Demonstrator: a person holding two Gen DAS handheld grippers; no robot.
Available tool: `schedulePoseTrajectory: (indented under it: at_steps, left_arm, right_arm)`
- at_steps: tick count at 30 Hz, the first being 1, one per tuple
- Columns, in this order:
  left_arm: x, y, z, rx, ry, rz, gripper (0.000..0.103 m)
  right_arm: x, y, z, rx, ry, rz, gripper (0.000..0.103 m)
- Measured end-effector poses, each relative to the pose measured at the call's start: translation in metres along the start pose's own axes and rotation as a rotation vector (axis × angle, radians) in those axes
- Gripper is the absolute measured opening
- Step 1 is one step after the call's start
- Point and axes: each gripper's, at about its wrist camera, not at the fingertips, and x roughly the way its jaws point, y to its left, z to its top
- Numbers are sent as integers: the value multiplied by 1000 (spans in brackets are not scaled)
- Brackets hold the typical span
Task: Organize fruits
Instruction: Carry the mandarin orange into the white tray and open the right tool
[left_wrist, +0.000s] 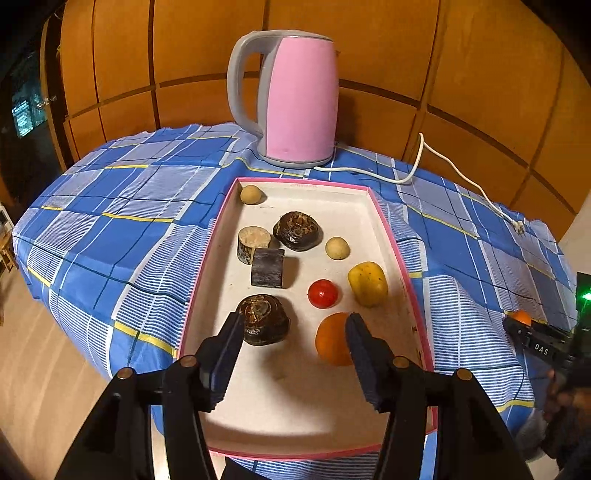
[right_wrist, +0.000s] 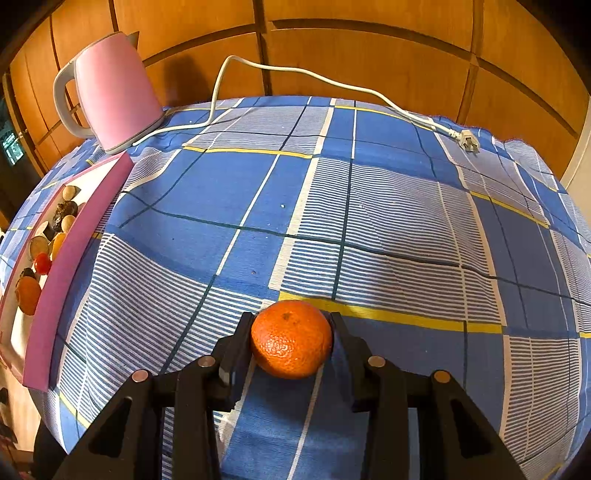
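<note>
A pink-rimmed white tray (left_wrist: 399, 254) lies on the blue checked cloth and holds an orange (left_wrist: 330, 343), a red tomato (left_wrist: 323, 293), a yellow fruit (left_wrist: 367, 283), two small beige balls, dark brown lumps and cut pieces. My left gripper (left_wrist: 295, 328) is open and empty above the tray's near half, between a dark lump (left_wrist: 263, 324) and the orange. My right gripper (right_wrist: 291, 325) is shut on a mandarin (right_wrist: 291, 339), low over the cloth to the right of the tray (right_wrist: 74, 251). The right gripper with the mandarin shows in the left wrist view (left_wrist: 522, 325).
A pink electric kettle (left_wrist: 295, 99) stands behind the tray, its white cord (right_wrist: 332, 83) trailing across the cloth to a loose plug (right_wrist: 467, 142). Wooden panels back the table. The cloth hangs over the table edges at left and front.
</note>
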Motion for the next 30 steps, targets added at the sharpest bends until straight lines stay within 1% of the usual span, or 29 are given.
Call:
schedulePoseTrajectory:
  at_steps: [12, 17, 21, 24, 25, 28, 30]
  left_arm:
    - [1, 2, -1, 3, -6, 11, 62]
    - [4, 6, 0, -11, 1, 12, 63]
    - [3, 9, -1, -13, -5, 14, 63]
    - [3, 12, -3, -5, -6, 31, 63]
    - [3, 13, -3, -6, -4, 31, 63]
    - [0, 20, -3, -15, -12, 43, 63]
    - [-3, 24, -4, -19, -18, 42, 63]
  right_arm:
    - [-1, 2, 2, 1, 13, -12, 39]
    - [-12, 14, 9, -20, -11, 16, 39]
    - [-21, 37, 14, -66, -14, 96, 39]
    - [-29, 65, 19, -143, -28, 177, 39]
    - [-31, 78, 20, -174, -26, 219, 39]
    - [-27, 110, 26, -241, -10, 289, 39]
    - [-23, 126, 31, -264, 5, 317, 39]
